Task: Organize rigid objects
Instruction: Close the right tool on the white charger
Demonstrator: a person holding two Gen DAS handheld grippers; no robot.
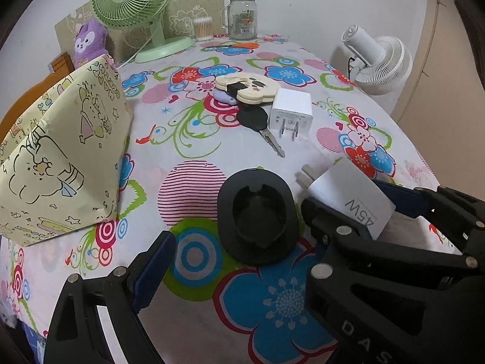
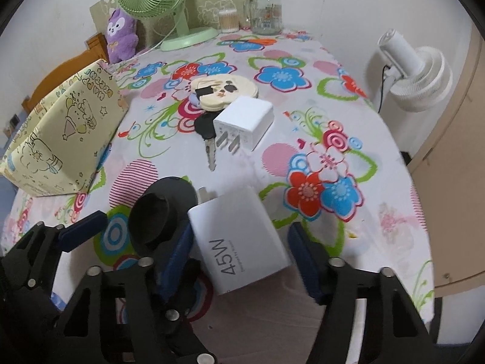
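A black round cap (image 1: 257, 218) lies hollow side up on the flowered tablecloth (image 1: 194, 139), between the wide-open jaws of my left gripper (image 1: 236, 238); neither pad touches it. Just to its right lies a white 45W charger (image 2: 239, 236), flat, prongs pointing away. My right gripper (image 2: 239, 250) straddles it with its left pad against the charger's side and a thin gap at the right pad. In the left wrist view one of the right gripper's fingers (image 1: 403, 195) shows beside the charger (image 1: 354, 194). In the right wrist view the cap (image 2: 151, 221) sits left of the charger.
Farther back lie a small white plug adapter (image 1: 291, 112), a black-headed key (image 1: 257, 123) and a cream panda-shaped piece (image 1: 248, 86). A patterned open box (image 1: 69, 151) stands at the left. A green fan (image 1: 133, 0), a glass jar (image 1: 242, 15) and a purple plush (image 1: 89, 42) line the back; a white fan (image 1: 382, 60) stands off the right edge.
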